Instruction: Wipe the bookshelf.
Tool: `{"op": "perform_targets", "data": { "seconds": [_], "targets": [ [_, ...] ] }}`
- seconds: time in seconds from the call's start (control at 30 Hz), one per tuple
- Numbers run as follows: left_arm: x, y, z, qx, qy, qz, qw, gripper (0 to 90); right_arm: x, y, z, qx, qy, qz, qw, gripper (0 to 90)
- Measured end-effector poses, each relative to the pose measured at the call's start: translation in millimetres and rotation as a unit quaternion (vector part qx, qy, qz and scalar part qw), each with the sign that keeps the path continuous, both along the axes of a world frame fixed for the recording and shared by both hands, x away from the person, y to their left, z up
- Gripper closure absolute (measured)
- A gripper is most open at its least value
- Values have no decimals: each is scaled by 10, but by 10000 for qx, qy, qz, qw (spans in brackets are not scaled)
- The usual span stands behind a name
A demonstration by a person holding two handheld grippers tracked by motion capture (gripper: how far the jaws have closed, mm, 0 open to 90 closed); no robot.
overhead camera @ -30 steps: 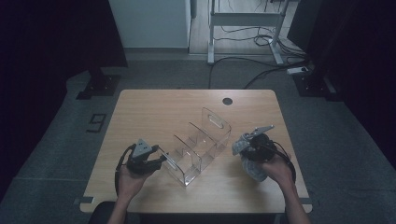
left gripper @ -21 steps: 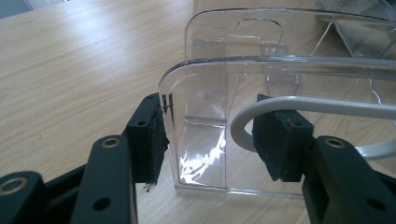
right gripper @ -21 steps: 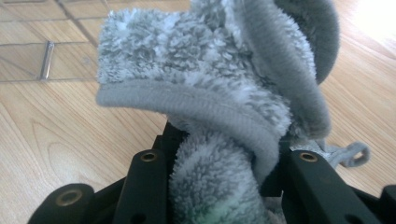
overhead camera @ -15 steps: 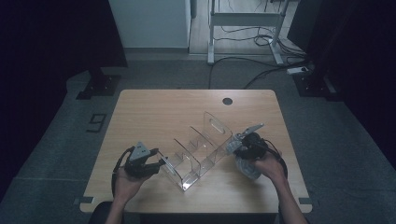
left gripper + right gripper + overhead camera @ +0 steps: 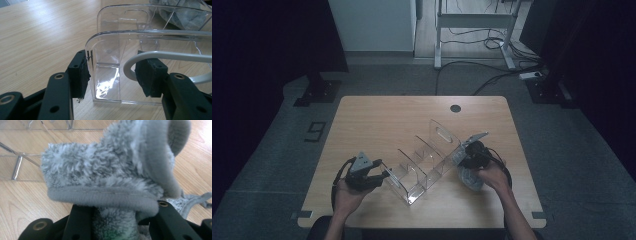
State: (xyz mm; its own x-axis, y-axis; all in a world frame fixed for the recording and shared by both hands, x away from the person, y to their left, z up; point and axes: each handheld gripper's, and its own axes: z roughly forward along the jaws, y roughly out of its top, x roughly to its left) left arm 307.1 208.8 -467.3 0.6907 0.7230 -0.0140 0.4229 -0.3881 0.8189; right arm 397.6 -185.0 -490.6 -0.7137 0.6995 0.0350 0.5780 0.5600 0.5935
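A clear plastic divider rack [image 5: 427,160] lies slantwise on the wooden table [image 5: 387,120]. My left gripper [image 5: 384,176] is at its near left end. In the left gripper view this gripper [image 5: 112,70] stands open around the corner of the rack's end wall [image 5: 150,42], with the left pad against the wall's edge. A white cable [image 5: 175,56] curves in front of the right pad. My right gripper [image 5: 462,157] is at the rack's right side, shut on a fluffy grey cloth [image 5: 469,177]. That cloth [image 5: 100,172] bulges over the right gripper [image 5: 115,215] and hides its fingertips.
A round dark cable hole [image 5: 455,108] sits near the table's far edge. Beyond the table, on the grey floor, stand a metal frame [image 5: 472,30] with loose cables and a dark stand base [image 5: 314,92].
My right gripper with the cloth has moved left, up to the rack's side. My left gripper has edged in to the rack's near end, and that end has shifted a little.
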Motion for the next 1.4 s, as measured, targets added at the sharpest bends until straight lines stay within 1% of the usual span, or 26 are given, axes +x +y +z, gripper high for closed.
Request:
{"op": "perform_targets", "data": {
  "seconds": [0.23,0.37,0.47,0.67,0.87,1.07,1.17,1.33,1.4],
  "targets": [
    [2,-2,-4,-22,0,30,10000,459,37,67,-109,-205,101,20,9997,655],
    [1,-2,-7,-32,-6,43,10000,458,62,107,-210,-384,209,22,9990,655],
    [0,-4,-9,-40,-11,60,10000,458,76,133,-266,-507,220,44,9985,654],
    [-2,-6,-14,-58,-27,94,9999,457,89,131,-315,-463,277,2,9985,655],
    [-7,-8,-17,-69,-51,118,9999,457,93,111,-327,-375,309,-29,9988,650],
    [-14,0,-31,-99,-113,153,9998,453,70,109,-311,-467,270,-50,9985,648],
    [-16,0,-37,-115,-134,167,9997,448,45,79,-283,-526,247,-72,9983,647],
    [-15,-8,-39,-76,-161,262,9995,400,-24,-4,-224,-487,184,-109,9986,647],
    [-17,-2,-34,-64,-168,253,9995,390,-59,-46,-191,-469,159,-146,9987,647]
  ]
}}
